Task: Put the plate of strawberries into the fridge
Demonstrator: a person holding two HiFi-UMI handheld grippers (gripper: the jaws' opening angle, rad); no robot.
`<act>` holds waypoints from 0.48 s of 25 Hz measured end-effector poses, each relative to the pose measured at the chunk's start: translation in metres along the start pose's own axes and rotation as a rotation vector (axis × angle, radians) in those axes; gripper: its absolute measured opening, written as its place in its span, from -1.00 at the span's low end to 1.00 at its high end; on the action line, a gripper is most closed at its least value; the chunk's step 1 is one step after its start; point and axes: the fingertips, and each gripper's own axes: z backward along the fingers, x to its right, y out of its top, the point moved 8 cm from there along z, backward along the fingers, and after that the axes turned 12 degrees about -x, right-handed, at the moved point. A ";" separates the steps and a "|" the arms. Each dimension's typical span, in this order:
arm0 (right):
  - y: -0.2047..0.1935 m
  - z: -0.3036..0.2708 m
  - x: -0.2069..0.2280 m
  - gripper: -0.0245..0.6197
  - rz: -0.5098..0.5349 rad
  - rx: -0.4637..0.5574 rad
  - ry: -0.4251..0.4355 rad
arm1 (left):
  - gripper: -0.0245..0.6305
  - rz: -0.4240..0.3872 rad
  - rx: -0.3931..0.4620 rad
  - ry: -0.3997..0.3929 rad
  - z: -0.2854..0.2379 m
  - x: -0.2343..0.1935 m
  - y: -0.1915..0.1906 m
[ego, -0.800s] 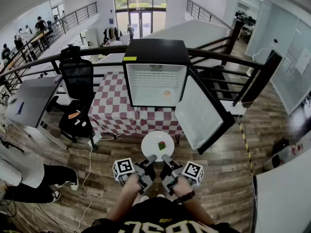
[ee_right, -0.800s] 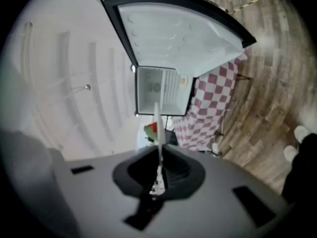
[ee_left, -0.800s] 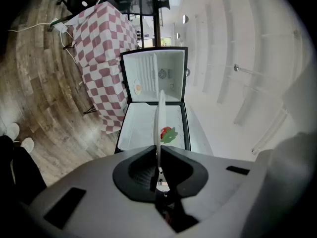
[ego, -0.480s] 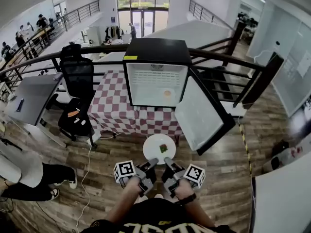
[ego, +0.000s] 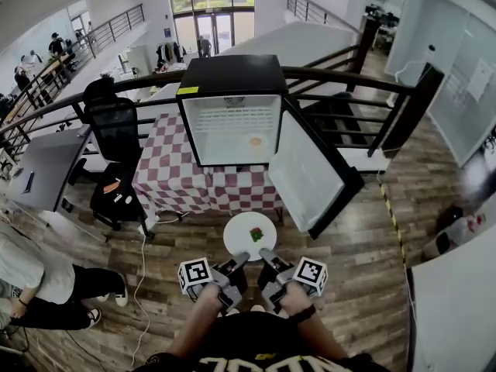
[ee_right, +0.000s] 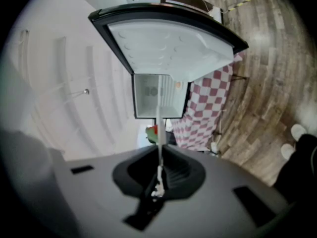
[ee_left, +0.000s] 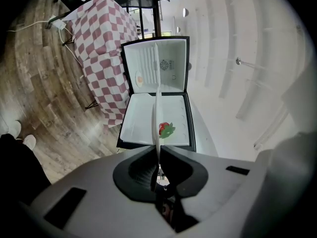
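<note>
While aloft, plate (ego: 239, 237) rim between both jaws.

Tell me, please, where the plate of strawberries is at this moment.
In the head view the plate is at lower centre, gripped at its near rim by the left gripper and right gripper, over the floor before the open fridge.

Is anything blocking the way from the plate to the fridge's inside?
Nothing visible does. The left gripper and right gripper clamp the plate; the fridge door stands wide open, swung right. Only a small orange item sits inside, at right.
</note>
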 end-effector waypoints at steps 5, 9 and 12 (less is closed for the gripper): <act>0.000 0.015 0.004 -0.82 0.025 0.001 0.019 | -0.79 0.011 0.022 0.000 -0.006 -0.003 -0.015; -0.004 0.023 0.010 -0.82 0.026 -0.023 0.024 | -0.79 -0.013 0.056 0.022 -0.004 -0.004 -0.030; -0.008 0.023 0.013 -0.82 0.030 -0.045 0.026 | -0.79 0.002 0.081 0.021 0.001 -0.007 -0.035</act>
